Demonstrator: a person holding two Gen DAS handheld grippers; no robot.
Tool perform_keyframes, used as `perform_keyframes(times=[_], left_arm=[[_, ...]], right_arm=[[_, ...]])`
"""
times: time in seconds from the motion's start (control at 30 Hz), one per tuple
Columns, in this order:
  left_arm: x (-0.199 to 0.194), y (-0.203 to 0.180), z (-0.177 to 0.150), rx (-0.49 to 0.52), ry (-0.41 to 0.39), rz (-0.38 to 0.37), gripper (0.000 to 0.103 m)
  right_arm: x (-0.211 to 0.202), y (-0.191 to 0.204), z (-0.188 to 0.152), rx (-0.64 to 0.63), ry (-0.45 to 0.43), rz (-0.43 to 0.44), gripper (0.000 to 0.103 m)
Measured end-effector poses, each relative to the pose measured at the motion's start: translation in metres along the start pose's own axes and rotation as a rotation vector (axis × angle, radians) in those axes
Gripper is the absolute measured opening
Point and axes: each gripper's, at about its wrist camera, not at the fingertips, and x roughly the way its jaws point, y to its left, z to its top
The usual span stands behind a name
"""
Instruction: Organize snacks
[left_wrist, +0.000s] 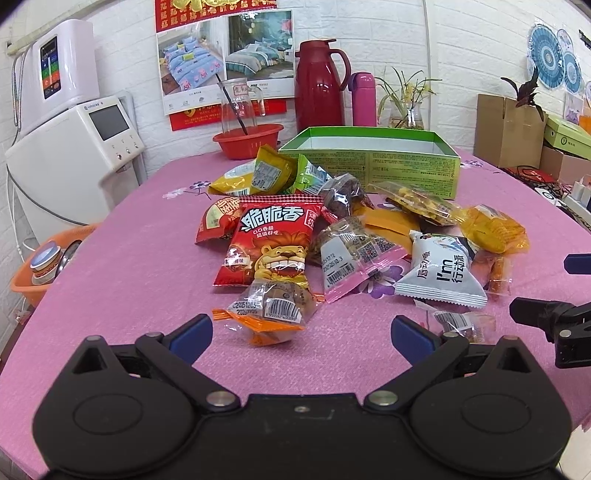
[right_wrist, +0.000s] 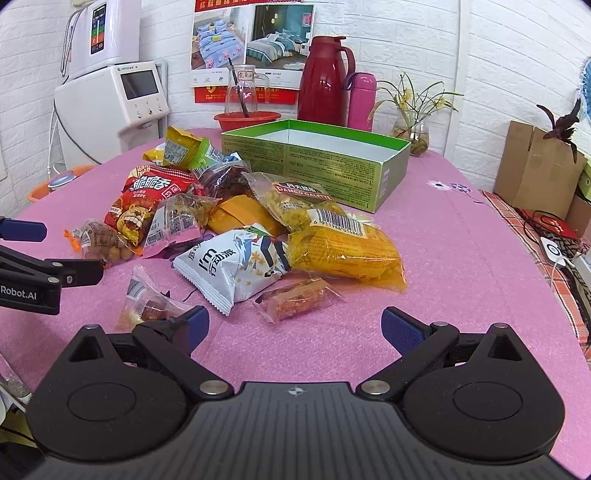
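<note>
Left wrist view has the pink table filling most of the shot, with the green box sitting open-topped toward the back, just in front of a red thermos jug. Snack pile is heaped mid-table right in front of the box, nothing showing inside the box from either angle. Biggest pack is the red lion bag, then the yellow corn pack and the white-grey pouch beside it, touching. Left tool has its blue pads spread wide, gripping nothing, with a small orange-edged nut packet lying just ahead between them. Right tool is also spread wide and empty, a little clear-wrapped orange snack just in front.
</note>
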Motion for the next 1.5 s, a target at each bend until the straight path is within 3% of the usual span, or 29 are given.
perform_keyframes(times=[0.67,1.5], left_arm=[[0.01,0.002,0.005,0.002,0.021,-0.003,0.103],[0.024,-0.005,0.021,0.018,0.042,-0.022,0.103]], right_arm=[[0.011,-0.006,0.003,0.014,0.012,0.003,0.103],[0.024,-0.021,0.009,0.031,-0.012,0.068,0.103]])
